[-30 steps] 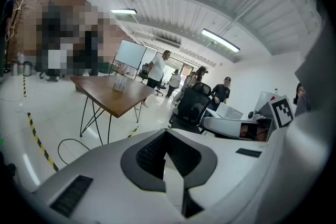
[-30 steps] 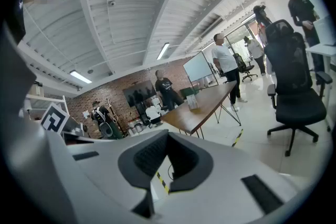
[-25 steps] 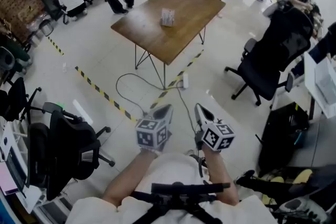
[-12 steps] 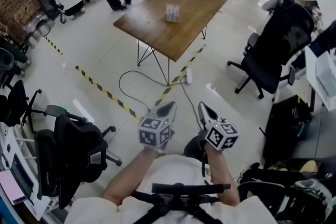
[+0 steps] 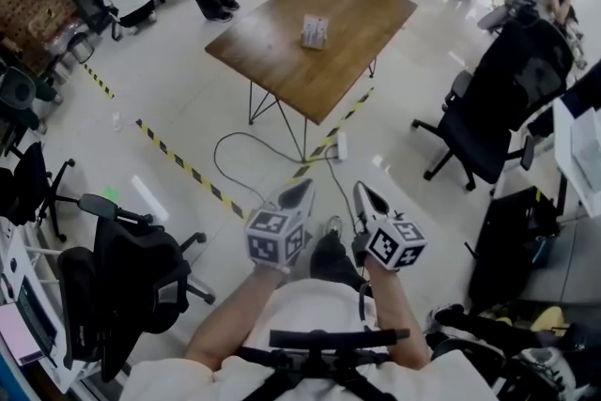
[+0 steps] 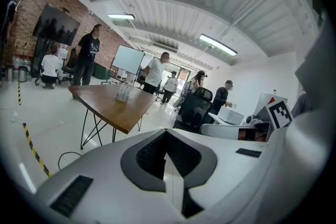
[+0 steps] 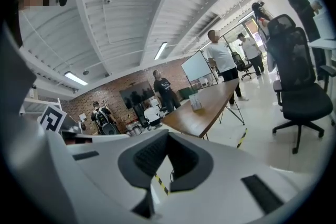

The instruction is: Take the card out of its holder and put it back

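The card holder (image 5: 315, 31) is a small clear stand with a pale card in it. It stands near the middle of a wooden table (image 5: 282, 61), far ahead of both grippers. My left gripper (image 5: 300, 194) and right gripper (image 5: 364, 195) are held side by side at waist height over the floor. Both are shut with nothing between the jaws. The left gripper view has its jaws (image 6: 166, 132) closed and the card holder (image 6: 123, 93) small on the table (image 6: 107, 105). In the right gripper view the jaws (image 7: 168, 135) are closed too, with the holder (image 7: 195, 102) far off.
Black office chairs stand at the left (image 5: 122, 282) and right (image 5: 498, 113). Yellow-black floor tape (image 5: 183, 169) and a cable with a power strip (image 5: 340, 146) lie between me and the table. Several people stand beyond the table. My shoe (image 5: 331, 260) shows between the grippers.
The view has shifted forward toward the table, and a shoe has come into sight between the grippers. Both grippers keep the same pose and stay shut.
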